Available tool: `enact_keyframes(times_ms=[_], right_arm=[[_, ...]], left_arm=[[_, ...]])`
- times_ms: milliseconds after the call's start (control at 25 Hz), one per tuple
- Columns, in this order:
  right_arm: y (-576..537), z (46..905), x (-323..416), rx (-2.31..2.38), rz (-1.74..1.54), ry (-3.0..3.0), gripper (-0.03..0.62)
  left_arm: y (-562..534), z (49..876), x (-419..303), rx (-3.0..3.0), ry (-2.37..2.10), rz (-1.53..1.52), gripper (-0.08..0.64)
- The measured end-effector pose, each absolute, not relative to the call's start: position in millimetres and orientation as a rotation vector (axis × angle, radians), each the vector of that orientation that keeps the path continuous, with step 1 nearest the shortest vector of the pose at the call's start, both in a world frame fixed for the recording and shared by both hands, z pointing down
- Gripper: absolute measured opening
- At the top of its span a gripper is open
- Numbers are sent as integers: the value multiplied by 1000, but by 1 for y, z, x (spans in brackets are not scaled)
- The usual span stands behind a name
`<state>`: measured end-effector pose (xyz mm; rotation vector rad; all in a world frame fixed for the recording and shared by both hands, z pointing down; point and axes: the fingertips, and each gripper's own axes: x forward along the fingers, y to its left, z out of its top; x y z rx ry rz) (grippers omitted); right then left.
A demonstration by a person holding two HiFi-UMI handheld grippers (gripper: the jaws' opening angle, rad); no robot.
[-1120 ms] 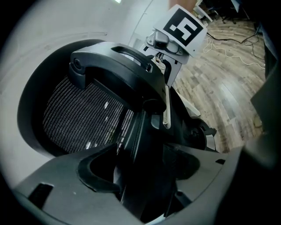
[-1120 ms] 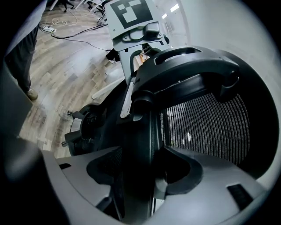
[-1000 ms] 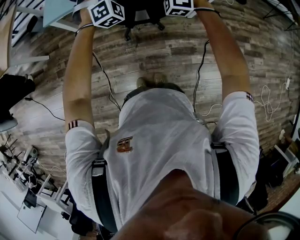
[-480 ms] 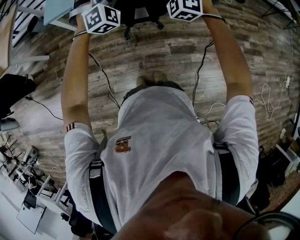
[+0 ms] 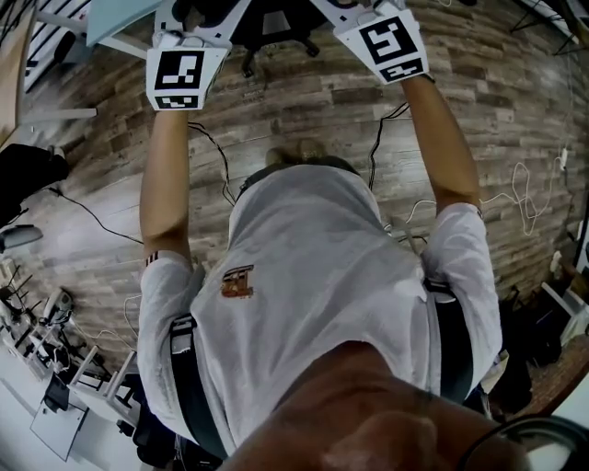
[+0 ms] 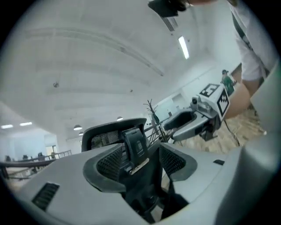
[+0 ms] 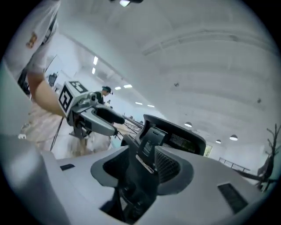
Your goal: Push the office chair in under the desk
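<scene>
The black office chair (image 5: 276, 26) stands at the top edge of the head view, only its base and castors showing. A corner of the pale desk (image 5: 120, 17) lies to its left. My left gripper (image 5: 198, 14) and right gripper (image 5: 354, 9) reach up to the chair side by side, marker cubes facing me. In the left gripper view the chair's headrest (image 6: 114, 134) and its black bracket rise between the wide grey jaws of the left gripper (image 6: 136, 176). The right gripper (image 7: 140, 180) frames the same headrest (image 7: 175, 132). Both pairs of jaws are closing; no pad visibly presses on the chair.
Wood-plank floor (image 5: 304, 110) with black and white cables (image 5: 525, 198) trailing across it. A dark bag (image 5: 28, 179) lies at the left, shelving and clutter at the lower left and right edges. My own body fills the lower middle of the head view.
Both grippers have tipped so their marker cubes face up toward me, and the cubes sit lower in the head view. My arms have drawn slightly inward.
</scene>
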<state>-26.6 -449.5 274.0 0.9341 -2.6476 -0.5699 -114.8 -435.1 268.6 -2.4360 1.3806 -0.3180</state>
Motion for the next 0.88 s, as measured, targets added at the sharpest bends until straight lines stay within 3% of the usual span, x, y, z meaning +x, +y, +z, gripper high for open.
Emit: enact_keyframes(times_ms=[360,520,880], right_arm=[[-401,260,-27,949,-249,-2995,73],[-383,255,-30,927,-203,-3069,50],[-364,262,-41,888,-88,-3139,37]], left_arm=[[-386,254,-101,-2589,1433,47,130],[-372,251,-96,-2603,1450,93,53],[-359,250,-90,-2635,1447,134,20]])
